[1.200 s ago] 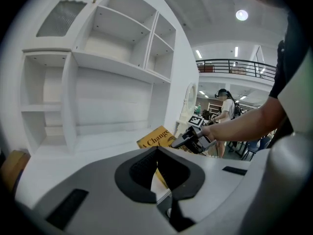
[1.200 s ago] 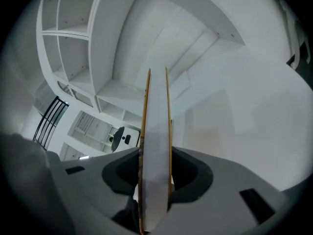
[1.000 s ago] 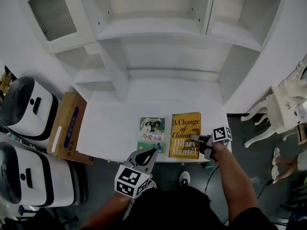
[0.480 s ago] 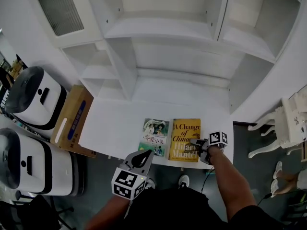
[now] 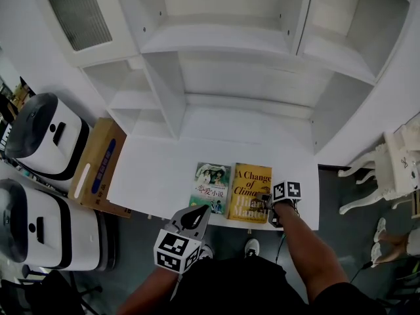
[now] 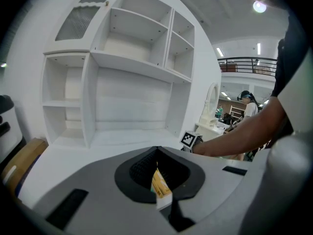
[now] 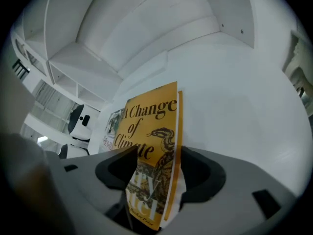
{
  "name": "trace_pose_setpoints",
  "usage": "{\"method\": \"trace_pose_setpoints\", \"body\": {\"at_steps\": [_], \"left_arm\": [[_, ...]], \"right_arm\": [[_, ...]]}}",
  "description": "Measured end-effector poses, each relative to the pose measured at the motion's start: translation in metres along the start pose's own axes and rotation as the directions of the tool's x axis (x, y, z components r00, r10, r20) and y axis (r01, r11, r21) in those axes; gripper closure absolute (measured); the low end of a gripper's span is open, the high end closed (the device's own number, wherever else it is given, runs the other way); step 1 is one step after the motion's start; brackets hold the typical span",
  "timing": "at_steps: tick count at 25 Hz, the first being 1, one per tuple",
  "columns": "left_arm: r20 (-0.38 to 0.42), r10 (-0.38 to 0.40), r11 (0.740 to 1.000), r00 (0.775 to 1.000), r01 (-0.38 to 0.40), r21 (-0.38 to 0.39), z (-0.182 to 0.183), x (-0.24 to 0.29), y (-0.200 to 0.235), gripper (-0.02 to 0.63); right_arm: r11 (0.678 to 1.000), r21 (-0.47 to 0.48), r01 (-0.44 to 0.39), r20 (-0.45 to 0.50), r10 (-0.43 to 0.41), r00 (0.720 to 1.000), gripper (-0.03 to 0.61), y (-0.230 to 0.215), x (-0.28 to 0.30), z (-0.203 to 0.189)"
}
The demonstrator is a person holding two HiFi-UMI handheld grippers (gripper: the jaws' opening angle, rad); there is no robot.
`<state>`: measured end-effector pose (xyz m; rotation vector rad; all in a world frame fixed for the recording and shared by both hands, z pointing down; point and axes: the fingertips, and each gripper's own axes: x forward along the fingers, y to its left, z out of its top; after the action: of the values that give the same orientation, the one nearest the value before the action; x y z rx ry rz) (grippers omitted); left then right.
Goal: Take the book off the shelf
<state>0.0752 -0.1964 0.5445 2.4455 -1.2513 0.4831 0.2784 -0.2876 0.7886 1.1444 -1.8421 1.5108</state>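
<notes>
**White desk under bare shelves: the book is down and let go**

The desk (image 5: 157, 169) now carries the book (image 5: 251, 190), which lies flat by the near edge with its yellow cover up. The right gripper's (image 5: 264, 201) fingers (image 7: 117, 168) have just been opening and now stand wide. The book's near right corner is still between them, but they no longer clench it. Over the last second that hand has sunk toward the desk, while the book has stayed in much the same spot. I judge this a release, so the book is off the shelf (image 5: 216, 77) and the task is about done. What is left is to draw the gripper back without dragging the cover.

The left gripper (image 5: 197, 216) hangs short of the desk's edge, its fingers closed on nothing.

A second book (image 5: 211, 186) lies just left of the yellow one, flat and close beside it. The shelf compartments above show no books. A cardboard box (image 5: 98, 166) sits at the desk's left end, with two white machines (image 5: 39, 133) beyond it. White carved furniture (image 5: 387, 169) stands on the dark floor to the right.
</notes>
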Motion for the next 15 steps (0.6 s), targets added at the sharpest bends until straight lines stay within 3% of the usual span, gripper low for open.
{"method": "trace_pose_setpoints", "body": {"at_steps": [10, 13, 15], "left_arm": [[-0.007, -0.047, 0.999, 0.999, 0.047, 0.007, -0.006, -0.011, 0.006, 0.603], [-0.002, -0.070, 0.998, 0.998, 0.070, 0.010, -0.007, -0.016, 0.009, 0.603], [0.000, -0.086, 0.996, 0.996, 0.086, 0.018, -0.007, -0.020, 0.010, 0.603]], "right_arm": [[0.996, -0.034, 0.087, 0.099, -0.083, 0.992, 0.313, 0.006, -0.019, 0.004], [0.990, -0.082, 0.112, 0.187, -0.095, 0.978, 0.313, 0.019, -0.037, 0.009], [0.985, -0.128, 0.117, 0.296, -0.074, 0.952, 0.313, 0.040, -0.056, 0.014]]}}
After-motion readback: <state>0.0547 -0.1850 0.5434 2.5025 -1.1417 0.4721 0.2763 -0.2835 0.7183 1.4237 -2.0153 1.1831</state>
